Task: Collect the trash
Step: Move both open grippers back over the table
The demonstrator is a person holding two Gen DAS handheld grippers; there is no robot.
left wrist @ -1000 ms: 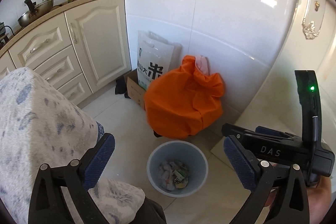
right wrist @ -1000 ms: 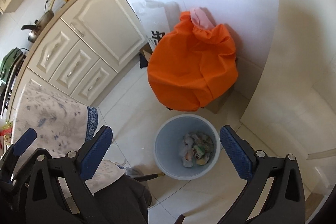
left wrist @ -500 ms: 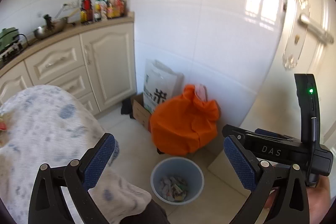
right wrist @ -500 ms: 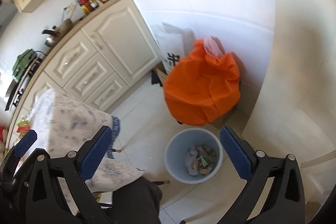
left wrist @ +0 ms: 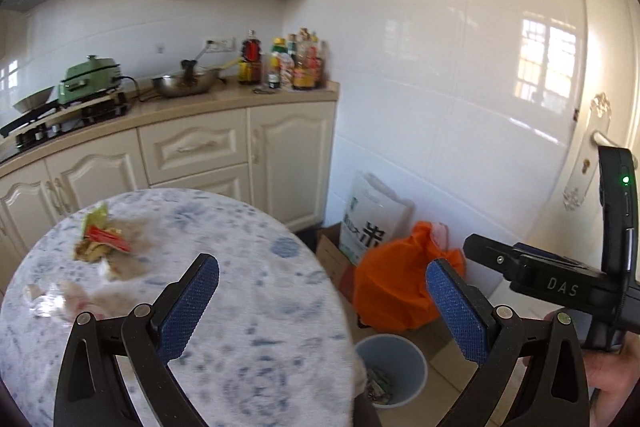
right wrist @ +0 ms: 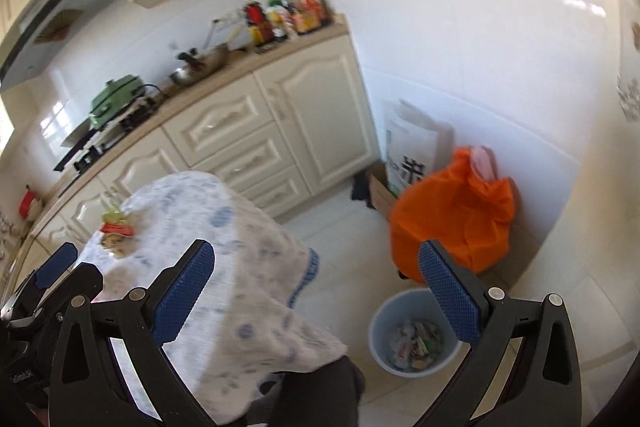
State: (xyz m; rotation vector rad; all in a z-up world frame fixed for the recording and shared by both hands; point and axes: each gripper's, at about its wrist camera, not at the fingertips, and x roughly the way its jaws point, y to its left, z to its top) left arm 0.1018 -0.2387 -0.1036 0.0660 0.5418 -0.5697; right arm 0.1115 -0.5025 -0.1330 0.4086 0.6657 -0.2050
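Both grippers empty, fingers spread wide; the wrappers (left wrist: 100, 241) lie on the surface (left wrist: 256, 307) ahead-left of the left gripper (left wrist: 320, 307). Judged step: reaching; next, close on them for the bin (left wrist: 394, 359)

Your left wrist view looks level across the round table (left wrist: 256, 307) toward the kitchen counter (left wrist: 224, 99). Your right wrist view sits higher, tilted down. Both share the table, blue bin (right wrist: 416, 331) and orange bag (right wrist: 460, 219).
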